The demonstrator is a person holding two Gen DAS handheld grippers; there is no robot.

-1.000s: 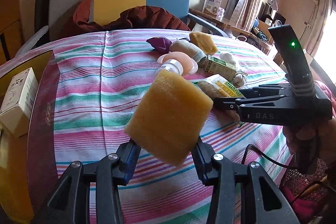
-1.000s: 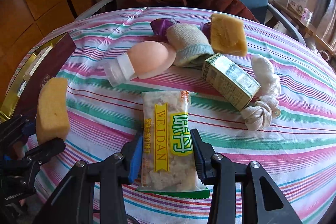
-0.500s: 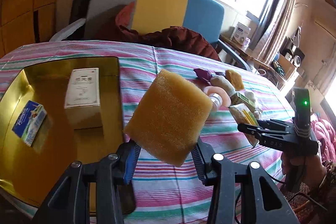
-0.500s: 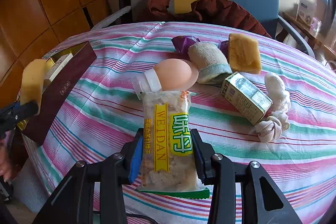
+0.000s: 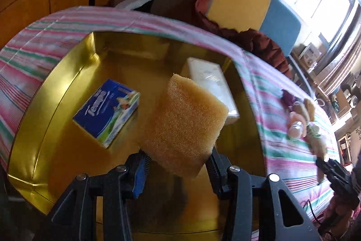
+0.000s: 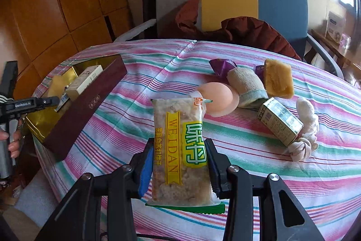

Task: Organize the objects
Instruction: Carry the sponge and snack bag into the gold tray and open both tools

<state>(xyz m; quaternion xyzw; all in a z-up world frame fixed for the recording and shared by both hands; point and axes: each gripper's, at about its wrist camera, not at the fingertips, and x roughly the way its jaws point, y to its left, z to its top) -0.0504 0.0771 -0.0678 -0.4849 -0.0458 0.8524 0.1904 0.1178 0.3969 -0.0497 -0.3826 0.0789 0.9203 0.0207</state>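
My left gripper [image 5: 178, 162] clamps the yellow sponge [image 5: 183, 125], hanging over the gold box [image 5: 67, 73], bare floor right below. Right gripper [image 6: 178, 159] grips the snack packet [image 6: 180, 150], long axis forward, box well off left; left drops first.

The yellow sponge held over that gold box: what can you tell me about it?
The sponge is a thick, honey-yellow block with a coarse, porous surface, looking like soft foam. The left gripper is shut on it, the jaws pinching its lower corner from both sides, so it stands tilted like a diamond. It hangs above the inside of the gold box, near a blue tissue pack and a white carton lying in the box, touching neither as far as I can see.
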